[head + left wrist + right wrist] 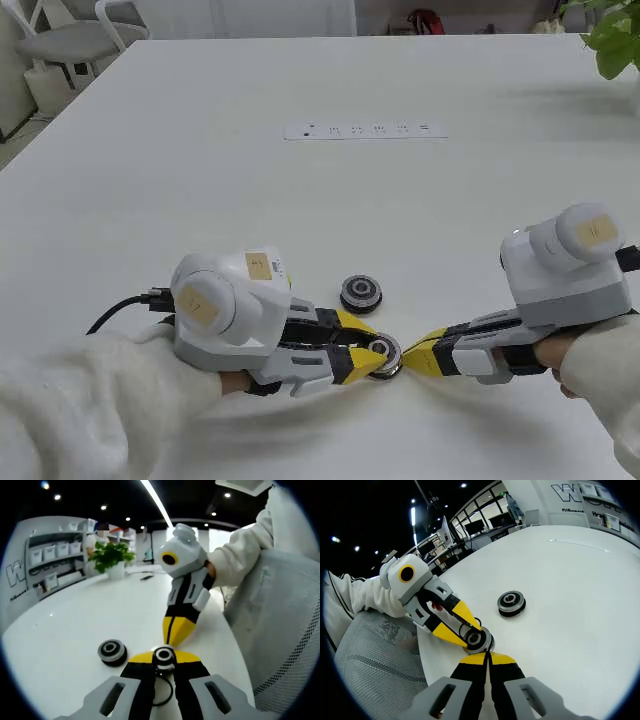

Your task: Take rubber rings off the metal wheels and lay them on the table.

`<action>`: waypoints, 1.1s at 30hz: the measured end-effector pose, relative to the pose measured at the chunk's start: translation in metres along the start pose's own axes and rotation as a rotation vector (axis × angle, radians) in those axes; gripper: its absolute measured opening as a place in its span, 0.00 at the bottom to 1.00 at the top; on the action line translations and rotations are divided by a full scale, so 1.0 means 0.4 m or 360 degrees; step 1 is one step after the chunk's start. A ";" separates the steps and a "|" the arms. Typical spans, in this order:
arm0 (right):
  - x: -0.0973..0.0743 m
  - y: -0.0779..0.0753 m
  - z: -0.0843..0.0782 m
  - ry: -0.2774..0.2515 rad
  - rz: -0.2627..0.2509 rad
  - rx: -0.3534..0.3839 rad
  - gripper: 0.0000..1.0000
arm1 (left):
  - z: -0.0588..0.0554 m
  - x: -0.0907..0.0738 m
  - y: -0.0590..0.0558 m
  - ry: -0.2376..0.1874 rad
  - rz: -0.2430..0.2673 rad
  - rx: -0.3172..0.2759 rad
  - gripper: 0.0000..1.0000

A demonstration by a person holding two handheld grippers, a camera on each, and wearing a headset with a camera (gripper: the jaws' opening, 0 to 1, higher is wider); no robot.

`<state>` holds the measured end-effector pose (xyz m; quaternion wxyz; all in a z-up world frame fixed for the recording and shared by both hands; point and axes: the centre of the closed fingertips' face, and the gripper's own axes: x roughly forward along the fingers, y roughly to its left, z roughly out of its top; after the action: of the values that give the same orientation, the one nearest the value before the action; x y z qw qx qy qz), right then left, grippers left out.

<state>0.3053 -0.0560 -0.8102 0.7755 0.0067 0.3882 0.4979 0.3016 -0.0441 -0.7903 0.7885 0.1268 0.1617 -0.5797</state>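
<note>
At the far left a chair (75,35) is seen beyond the white table (200,150). At the near left the left gripper (374,356) is held low over the table with its yellow tips pointed right, and its fingers are clenched on a small metal wheel (386,352), one tip on each side of it. In the left gripper view a thin black rubber ring (171,694) is seen as a loose loop between those jaws, just behind the gripped wheel; whether it is fully off the wheel cannot be told. A second wheel (360,292) is lying flat on the table just beyond the gripped one, apart from both grippers, with its dark rubber still around it. From the near right the right gripper (415,352) is pointed left, its jaws pressed together and its tips brought against the rim of the gripped wheel; whether any rubber is pinched between them cannot be told. A white power strip (365,130) is set farther back near the middle, and green leaves of a plant (615,35) are seen at the far right.
</note>
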 end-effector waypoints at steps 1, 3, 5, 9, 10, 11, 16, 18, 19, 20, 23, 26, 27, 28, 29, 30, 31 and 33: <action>0.000 0.002 0.000 0.0001 0.0000 0.0013 0.00 | 0.000 0.000 0.000 0.0000 0.0000 0.0001 0.14; 0.001 0.002 0.001 -0.0004 0.0000 0.0041 0.00 | 0.000 -0.001 -0.001 0.0001 0.0000 0.0000 0.14; -0.002 0.002 0.003 -0.0012 0.0006 0.0098 0.00 | -0.001 -0.001 -0.001 0.0002 -0.0002 0.0001 0.14; -0.007 0.006 0.011 -0.0051 0.0028 0.0192 0.00 | -0.001 -0.001 -0.001 0.0001 -0.0003 0.0002 0.14; -0.006 0.007 0.011 -0.0052 0.0029 0.0204 0.00 | -0.002 -0.001 -0.001 0.0001 -0.0003 0.0003 0.14; -0.006 0.008 0.010 -0.0052 0.0029 0.0210 0.00 | -0.002 -0.001 -0.001 0.0001 -0.0003 0.0003 0.14; -0.007 0.014 0.011 -0.0059 0.0038 0.0252 0.00 | -0.002 -0.001 -0.001 -0.0001 -0.0004 0.0005 0.14; -0.009 0.017 0.016 -0.0083 0.0053 0.0296 0.00 | -0.002 -0.001 -0.001 -0.0002 -0.0005 0.0007 0.14; -0.011 0.015 0.018 -0.0088 0.0055 0.0314 0.00 | -0.002 -0.001 -0.001 -0.0002 -0.0005 0.0007 0.14; -0.011 0.016 0.019 -0.0094 0.0058 0.0320 0.00 | -0.002 -0.001 -0.001 -0.0002 -0.0005 0.0007 0.14; -0.012 0.018 0.022 -0.0108 0.0064 0.0341 0.00 | -0.002 -0.002 -0.001 -0.0001 -0.0004 0.0008 0.14; -0.012 0.020 0.023 -0.0108 0.0063 0.0336 0.00 | -0.002 -0.002 -0.001 -0.0004 -0.0004 0.0012 0.14; -0.013 0.021 0.024 -0.0110 0.0065 0.0334 0.00 | -0.002 -0.002 -0.001 -0.0006 -0.0005 0.0018 0.14; -0.013 0.022 0.025 -0.0113 0.0068 0.0336 0.00 | -0.002 -0.002 -0.002 -0.0007 -0.0005 0.0019 0.14; -0.013 0.024 0.026 -0.0114 0.0070 0.0338 0.00 | -0.002 -0.002 -0.002 -0.0009 -0.0005 0.0019 0.14; -0.012 0.025 0.027 -0.0113 0.0069 0.0336 0.00 | -0.002 -0.002 -0.002 -0.0010 -0.0005 0.0020 0.14; -0.013 0.026 0.028 -0.0114 0.0069 0.0330 0.00 | -0.002 -0.002 -0.002 -0.0010 -0.0005 0.0021 0.14; -0.013 0.028 0.028 -0.0113 0.0070 0.0328 0.00 | -0.003 -0.002 -0.001 -0.0011 -0.0006 0.0022 0.14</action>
<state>0.3027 -0.0501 -0.7949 0.7729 0.1125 0.4094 0.4715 0.3008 -0.0431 -0.7910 0.7871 0.1298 0.1551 -0.5828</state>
